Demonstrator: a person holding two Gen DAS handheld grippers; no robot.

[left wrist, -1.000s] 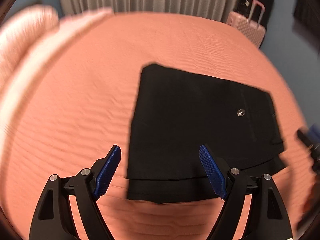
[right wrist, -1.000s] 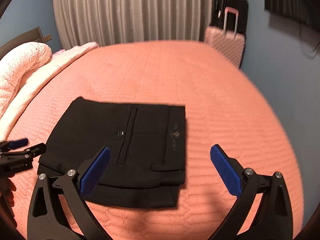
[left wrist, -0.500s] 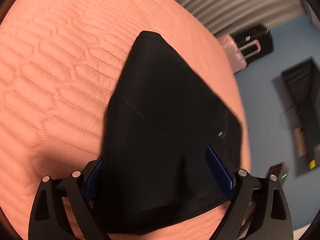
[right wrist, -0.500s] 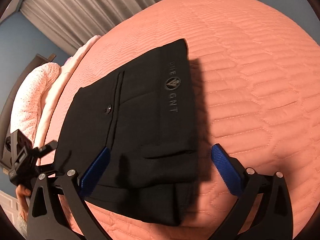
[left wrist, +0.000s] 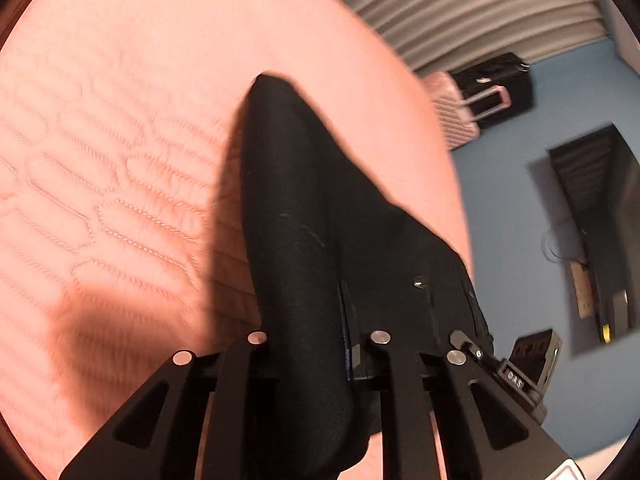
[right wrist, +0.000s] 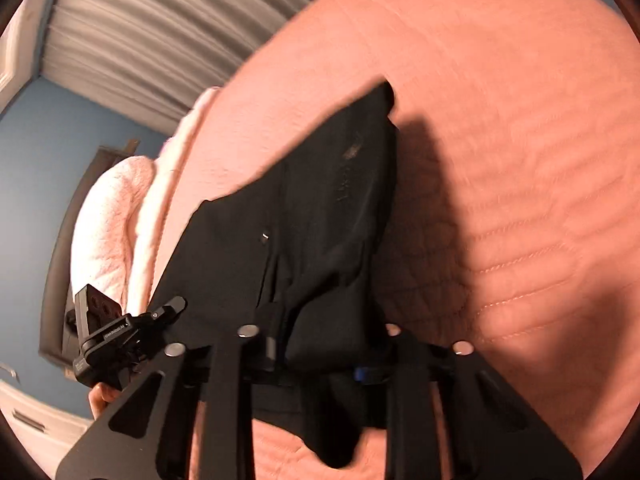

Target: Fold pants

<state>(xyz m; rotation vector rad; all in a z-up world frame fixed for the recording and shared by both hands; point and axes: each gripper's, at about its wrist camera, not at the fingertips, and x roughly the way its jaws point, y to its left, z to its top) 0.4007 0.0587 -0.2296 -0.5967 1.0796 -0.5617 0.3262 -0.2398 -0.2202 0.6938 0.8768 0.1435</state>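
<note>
the folded black pants (left wrist: 320,220) lie on the bed (left wrist: 120,120), near edge pinched in both jaws: left gripper (left wrist: 316,344) and right gripper (right wrist: 320,336) closed on cloth (side by side). the pants run straight away from both.

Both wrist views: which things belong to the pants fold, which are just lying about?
In the job:
- folded black fabric pants, near edge clamped
- left gripper, shut on them
- right gripper, shut on them
- salmon quilted bedspread underneath

Lying about:
- pink hard-shell suitcase
- black suitcase
- white fluffy blanket
- grey pleated curtain
</note>
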